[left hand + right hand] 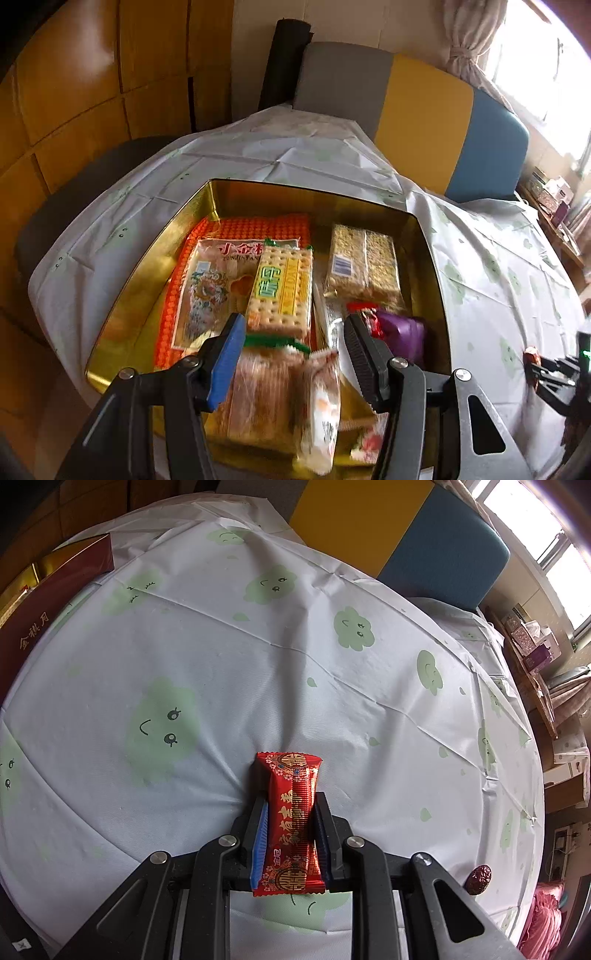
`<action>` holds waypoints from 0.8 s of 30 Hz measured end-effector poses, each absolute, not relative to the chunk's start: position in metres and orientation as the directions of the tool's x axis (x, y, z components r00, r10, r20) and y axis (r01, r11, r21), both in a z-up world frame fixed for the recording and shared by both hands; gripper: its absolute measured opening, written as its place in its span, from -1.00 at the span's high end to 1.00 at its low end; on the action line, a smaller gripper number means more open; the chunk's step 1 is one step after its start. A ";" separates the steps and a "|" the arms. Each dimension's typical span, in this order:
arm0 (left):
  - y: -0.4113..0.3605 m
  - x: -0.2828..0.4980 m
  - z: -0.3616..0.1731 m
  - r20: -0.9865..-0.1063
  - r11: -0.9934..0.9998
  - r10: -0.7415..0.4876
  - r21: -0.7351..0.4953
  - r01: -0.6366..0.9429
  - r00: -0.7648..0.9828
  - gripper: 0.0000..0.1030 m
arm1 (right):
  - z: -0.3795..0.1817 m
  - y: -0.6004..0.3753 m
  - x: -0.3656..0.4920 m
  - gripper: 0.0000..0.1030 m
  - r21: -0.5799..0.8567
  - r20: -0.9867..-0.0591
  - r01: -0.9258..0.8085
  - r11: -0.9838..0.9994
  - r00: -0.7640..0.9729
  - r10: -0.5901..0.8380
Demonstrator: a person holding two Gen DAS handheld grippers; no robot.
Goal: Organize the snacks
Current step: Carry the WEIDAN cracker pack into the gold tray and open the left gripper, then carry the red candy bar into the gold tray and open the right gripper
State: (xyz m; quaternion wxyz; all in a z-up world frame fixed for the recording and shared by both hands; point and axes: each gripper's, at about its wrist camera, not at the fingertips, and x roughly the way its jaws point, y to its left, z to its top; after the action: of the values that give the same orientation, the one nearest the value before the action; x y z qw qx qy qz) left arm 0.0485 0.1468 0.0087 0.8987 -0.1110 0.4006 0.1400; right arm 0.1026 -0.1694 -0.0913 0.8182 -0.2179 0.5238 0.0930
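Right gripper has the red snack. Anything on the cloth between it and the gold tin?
Nothing visible. The right gripper is shut on the red snack. In the left wrist view, only bare tablecloth lies between it and the gold tin. The tin has no lid on, though already crowded.

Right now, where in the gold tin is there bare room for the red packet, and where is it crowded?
Bare gold floor shows along the tin's left wall beside the orange packet, and behind the grain bars. The middle and near right are crowded: the cracker pack, purple wrapper and blurred packets overlap there. The right gripper holds the red packet over open tablecloth.
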 end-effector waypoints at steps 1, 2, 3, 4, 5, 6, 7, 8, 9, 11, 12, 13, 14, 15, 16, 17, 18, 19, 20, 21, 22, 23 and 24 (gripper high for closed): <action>0.146 0.044 0.010 -0.749 0.937 0.163 -0.086 -0.338 0.643 -0.10 | -0.092 -0.169 0.102 0.57 -0.261 -0.897 -0.381 0.887 0.435 -0.077; 0.145 0.043 0.011 -0.748 0.938 0.163 -0.085 -0.337 0.643 -0.10 | -0.092 -0.169 0.102 0.57 -0.262 -0.897 -0.381 0.887 0.435 -0.078; 0.144 0.040 0.011 -0.748 0.938 0.160 -0.088 -0.334 0.645 -0.10 | -0.092 -0.169 0.102 0.57 -0.262 -0.897 -0.381 0.887 0.435 -0.078; 0.143 0.038 0.012 -0.748 0.939 0.157 -0.090 -0.333 0.645 -0.10 | -0.092 -0.169 0.102 0.57 -0.260 -0.897 -0.380 0.888 0.435 -0.077; 0.143 0.036 0.012 -0.747 0.938 0.156 -0.092 -0.333 0.646 -0.10 | -0.092 -0.169 0.102 0.57 -0.259 -0.898 -0.379 0.888 0.434 -0.076; 0.143 0.033 0.013 -0.745 0.939 0.156 -0.093 -0.332 0.649 -0.10 | -0.091 -0.169 0.102 0.57 -0.259 -0.898 -0.379 0.889 0.434 -0.076; 0.142 0.030 0.013 -0.744 0.939 0.155 -0.093 -0.331 0.650 -0.10 | -0.091 -0.169 0.102 0.57 -0.260 -0.897 -0.379 0.888 0.435 -0.077; 0.142 0.028 0.014 -0.744 0.940 0.155 -0.092 -0.329 0.650 -0.10 | -0.091 -0.169 0.102 0.57 -0.261 -0.897 -0.379 0.888 0.435 -0.078; 0.142 0.026 0.014 -0.743 0.940 0.156 -0.090 -0.328 0.651 -0.10 | -0.091 -0.169 0.102 0.57 -0.262 -0.897 -0.378 0.888 0.436 -0.079; 0.141 0.021 0.015 -0.739 0.942 0.161 -0.083 -0.326 0.654 -0.10 | -0.092 -0.169 0.102 0.57 -0.266 -0.896 -0.377 0.887 0.437 -0.083; 0.141 0.019 0.016 -0.736 0.943 0.164 -0.079 -0.324 0.656 -0.10 | -0.092 -0.168 0.102 0.57 -0.267 -0.895 -0.375 0.888 0.437 -0.084; 0.141 0.017 0.016 -0.735 0.943 0.166 -0.076 -0.323 0.658 -0.10 | -0.092 -0.168 0.102 0.57 -0.266 -0.896 -0.373 0.889 0.436 -0.085; 0.141 0.015 0.017 -0.732 0.944 0.168 -0.074 -0.322 0.660 -0.10 | -0.092 -0.168 0.103 0.57 -0.264 -0.897 -0.371 0.891 0.434 -0.085; 0.140 0.013 0.018 -0.730 0.945 0.170 -0.071 -0.320 0.662 -0.10 | -0.091 -0.169 0.103 0.57 -0.261 -0.898 -0.368 0.893 0.432 -0.084; 0.140 0.012 0.018 -0.728 0.945 0.172 -0.068 -0.320 0.663 -0.10 | -0.091 -0.169 0.104 0.58 -0.257 -0.900 -0.365 0.895 0.428 -0.084; 0.140 0.010 0.019 -0.726 0.945 0.176 -0.064 -0.320 0.665 -0.10 | -0.091 -0.169 0.104 0.58 -0.256 -0.901 -0.364 0.895 0.426 -0.084; 0.141 0.008 0.019 -0.723 0.945 0.176 -0.064 -0.319 0.668 -0.10 | -0.092 -0.169 0.105 0.58 -0.257 -0.901 -0.365 0.895 0.425 -0.086; 0.141 0.006 0.019 -0.721 0.946 0.175 -0.066 -0.318 0.670 -0.10 | -0.092 -0.170 0.106 0.58 -0.257 -0.902 -0.362 0.896 0.423 -0.088; 0.142 0.005 0.020 -0.720 0.946 0.176 -0.065 -0.318 0.671 -0.11 | -0.091 -0.170 0.107 0.58 -0.254 -0.903 -0.358 0.898 0.420 -0.088; 0.143 0.004 0.020 -0.719 0.945 0.178 -0.065 -0.320 0.672 -0.11 | -0.091 -0.170 0.108 0.58 -0.250 -0.905 -0.353 0.901 0.416 -0.088; 0.144 0.003 0.020 -0.719 0.945 0.177 -0.068 -0.321 0.673 -0.11 | -0.091 -0.171 0.109 0.58 -0.246 -0.907 -0.350 0.904 0.413 -0.087; 0.144 0.002 0.020 -0.719 0.945 0.175 -0.070 -0.321 0.673 -0.11 | -0.091 -0.171 0.110 0.59 -0.239 -0.910 -0.345 0.908 0.407 -0.085; 0.144 0.001 0.019 -0.719 0.945 0.173 -0.073 -0.320 0.673 -0.11 | -0.090 -0.173 0.111 0.59 -0.228 -0.913 -0.337 0.913 0.399 -0.081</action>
State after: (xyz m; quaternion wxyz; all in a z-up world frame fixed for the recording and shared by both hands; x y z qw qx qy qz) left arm 0.0014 0.1445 0.0192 0.9094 -0.0967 0.3811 0.1355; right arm 0.1114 -0.1729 -0.0903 0.8138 -0.1926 0.5426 0.0788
